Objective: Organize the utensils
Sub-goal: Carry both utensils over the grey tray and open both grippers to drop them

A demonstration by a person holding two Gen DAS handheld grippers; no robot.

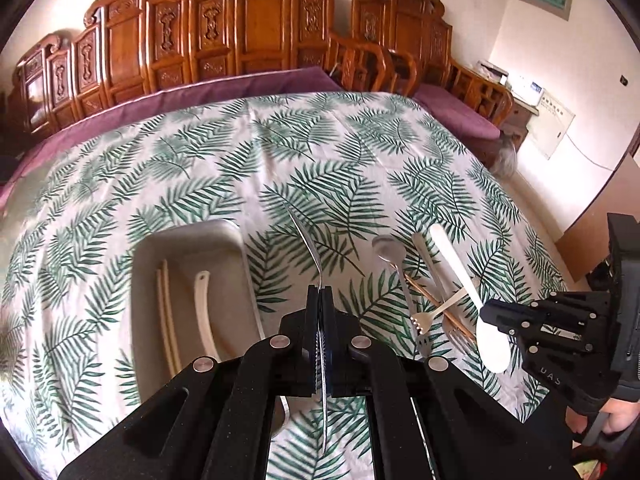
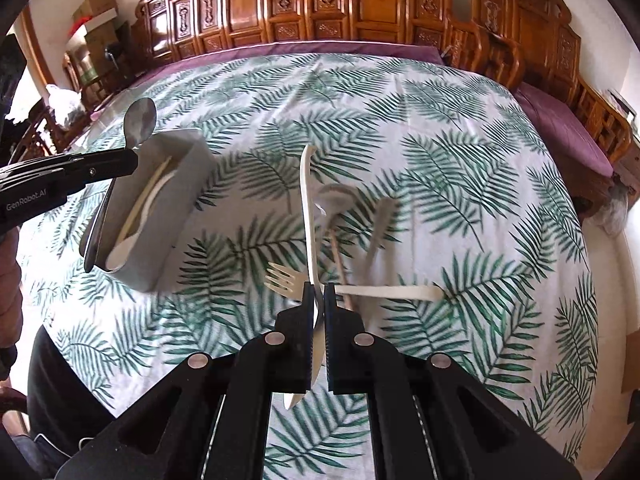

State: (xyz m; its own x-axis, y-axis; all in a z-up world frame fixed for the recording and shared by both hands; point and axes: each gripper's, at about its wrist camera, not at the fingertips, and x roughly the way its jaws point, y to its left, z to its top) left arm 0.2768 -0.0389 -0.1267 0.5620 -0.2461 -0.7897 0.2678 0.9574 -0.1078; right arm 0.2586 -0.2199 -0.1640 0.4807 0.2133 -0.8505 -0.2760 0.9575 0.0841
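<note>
Left gripper [image 1: 321, 300] pinches a steel spoon [image 1: 306, 236] edge-on, lifted beside the grey tray [image 1: 240, 264]. Right gripper [image 2: 319, 294] pinches a cream spoon [image 2: 307, 200] above the loose pile: metal spoon [image 1: 386, 250], cream fork [image 2: 288, 280], chopsticks [image 1: 436, 304] on the leaf cloth [image 1: 280, 152].

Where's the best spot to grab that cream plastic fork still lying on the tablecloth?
Probably take the cream fork by the free end of its handle, coming straight down with the tongs across its width. That end lies flat on the tablecloth, clear of the pile. Its middle crosses the chopstick, and the tines look too thin to pinch well.
</note>
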